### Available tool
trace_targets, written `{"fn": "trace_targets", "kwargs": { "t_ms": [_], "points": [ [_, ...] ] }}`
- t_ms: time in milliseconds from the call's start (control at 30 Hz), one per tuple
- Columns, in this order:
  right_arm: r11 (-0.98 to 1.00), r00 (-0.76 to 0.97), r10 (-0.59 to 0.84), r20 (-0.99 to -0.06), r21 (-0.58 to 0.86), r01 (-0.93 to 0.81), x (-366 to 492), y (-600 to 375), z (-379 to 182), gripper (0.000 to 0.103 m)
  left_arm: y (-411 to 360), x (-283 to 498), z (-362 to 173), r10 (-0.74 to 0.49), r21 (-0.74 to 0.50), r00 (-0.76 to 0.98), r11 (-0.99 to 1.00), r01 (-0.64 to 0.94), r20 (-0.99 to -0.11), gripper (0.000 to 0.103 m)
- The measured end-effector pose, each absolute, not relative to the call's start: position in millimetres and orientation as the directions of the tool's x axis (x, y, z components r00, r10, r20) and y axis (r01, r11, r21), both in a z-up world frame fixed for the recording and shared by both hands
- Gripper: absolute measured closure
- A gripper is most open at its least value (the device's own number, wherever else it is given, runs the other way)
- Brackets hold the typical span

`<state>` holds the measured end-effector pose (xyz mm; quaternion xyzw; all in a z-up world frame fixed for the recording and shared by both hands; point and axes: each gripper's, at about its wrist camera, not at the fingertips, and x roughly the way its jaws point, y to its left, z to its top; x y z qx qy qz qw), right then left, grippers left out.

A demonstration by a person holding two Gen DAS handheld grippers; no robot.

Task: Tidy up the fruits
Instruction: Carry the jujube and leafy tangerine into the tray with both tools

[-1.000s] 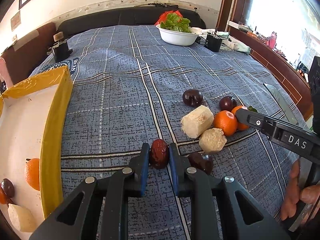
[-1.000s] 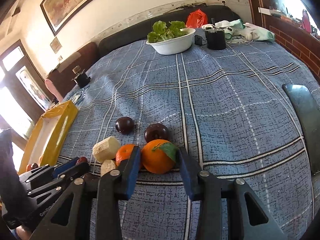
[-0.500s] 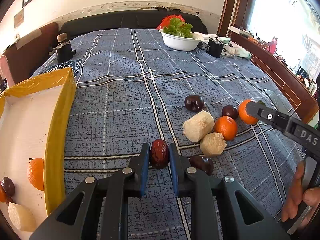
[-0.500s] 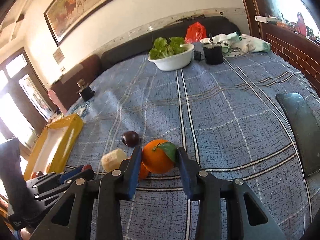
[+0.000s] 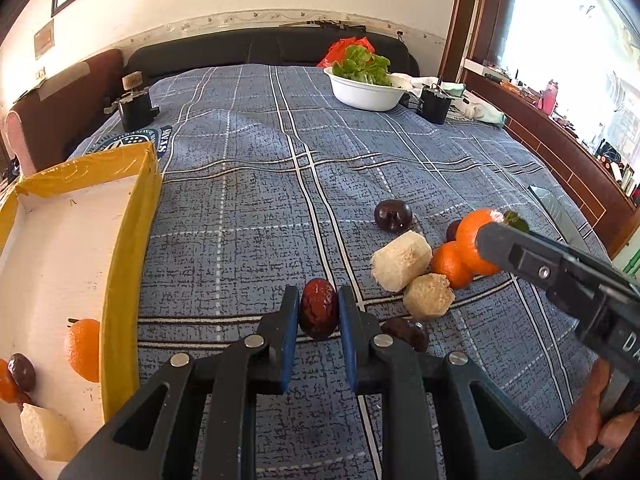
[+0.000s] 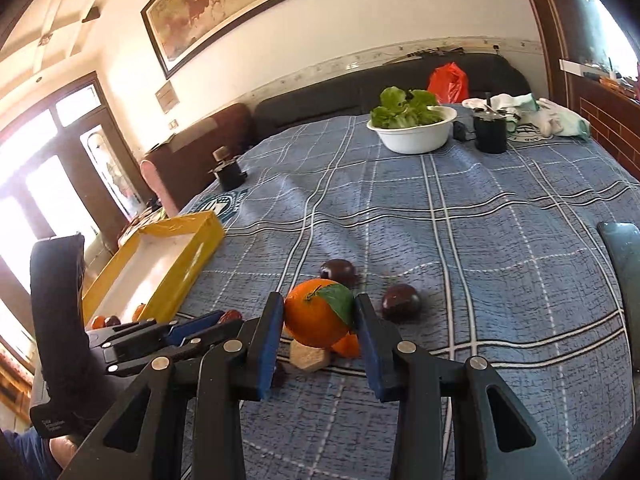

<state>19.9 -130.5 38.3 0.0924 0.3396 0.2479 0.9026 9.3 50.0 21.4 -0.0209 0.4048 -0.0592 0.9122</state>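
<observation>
The left gripper [image 5: 319, 312] is clamped on a red date [image 5: 318, 307], wrinkled and glossy, dark red-brown, standing upright between the blue pads just above the blue checked cloth [image 5: 248, 208]. The right gripper [image 6: 319, 322] is clenched on a mandarin [image 6: 318, 313], bright orange with a green leaf at its stem, held clear of the cloth above the little heap of fruit.

From the left wrist view that heap is laid out plainly: two pale peeled sugarcane chunks [image 5: 401, 261], a second mandarin [image 5: 451, 265] touching them, two dark round plums [image 5: 393, 216] behind, and another dark date [image 5: 406, 332] partly hidden by the gripper's right finger. This view also looks down into the yellow-rimmed tray [image 5: 128, 256] on the left, where a mandarin [image 5: 83, 349], a dark fruit and a pale chunk lie against the near end. A hand [image 5: 596, 424] holding the right gripper shows at the lower right.

The right wrist view hides most of the heap behind its own load, but shows both plums [image 6: 401, 302] clearly, the left gripper from the side with the date tip peeping out, and farther off the white bowl of lettuce [image 6: 414, 132], a red bag [image 6: 448, 80] and a framed painting [image 6: 240, 8] on the wall.
</observation>
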Motion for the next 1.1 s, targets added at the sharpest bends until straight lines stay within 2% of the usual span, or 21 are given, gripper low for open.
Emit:
{"fn": "trace_targets", "kwargs": {
  "t_ms": [467, 767, 967, 1100],
  "points": [
    [0.849, 0.633, 0.528, -0.567, 0.325, -0.417, 16.9, -120.2, 40.3, 0.063, 84.1, -23.0, 66.7, -0.156, -0.158, 0.715, 0.985, 0.064, -0.682, 0.084],
    [0.744, 0.503, 0.662, -0.556, 0.406, -0.531, 1.2, -68.6, 63.6, 0.063, 159.3, -38.6, 74.0, -0.081, -0.197, 0.727, 0.977, -0.076, -0.682, 0.084],
    [0.668, 0.378, 0.727, -0.574, 0.463, -0.582, 8.5, -10.4, 64.4, 0.063, 212.2, -35.8, 60.1, -0.048, -0.231, 0.687, 0.957, -0.176, -0.725, 0.084],
    [0.658, 0.345, 0.724, -0.597, 0.449, -0.605, 21.1, 31.4, 66.5, 0.062, 234.1, -32.8, 45.5, -0.065, -0.273, 0.66, 0.937, -0.217, -0.749, 0.084]
  ]
}}
